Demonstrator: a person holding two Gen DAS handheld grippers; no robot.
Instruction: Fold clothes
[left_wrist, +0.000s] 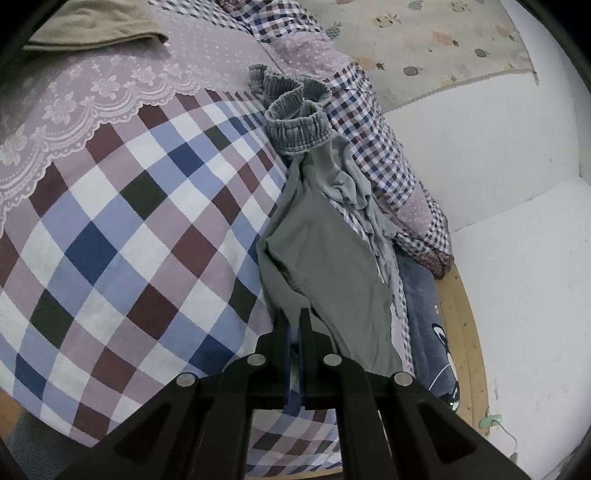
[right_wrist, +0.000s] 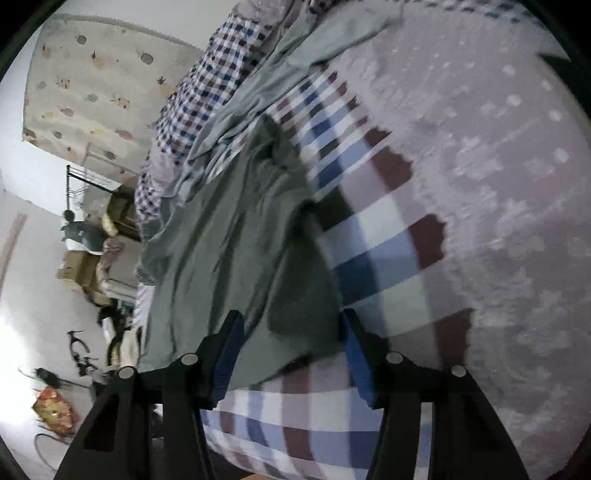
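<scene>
Grey-green garment (left_wrist: 325, 258): draped along checked quilt's (left_wrist: 129, 229) edge.
Left gripper (left_wrist: 294, 314): pinched on garment's near end.
Right gripper (right_wrist: 291, 321): spread wide over garment.
Nearby: corduroy cuffs (left_wrist: 295, 122), khaki cloth (left_wrist: 92, 26).

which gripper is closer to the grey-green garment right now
Left. The left gripper is shut on an edge of the grey-green garment; the right gripper is open, with the garment's edge between its fingers, not clamped.
</scene>
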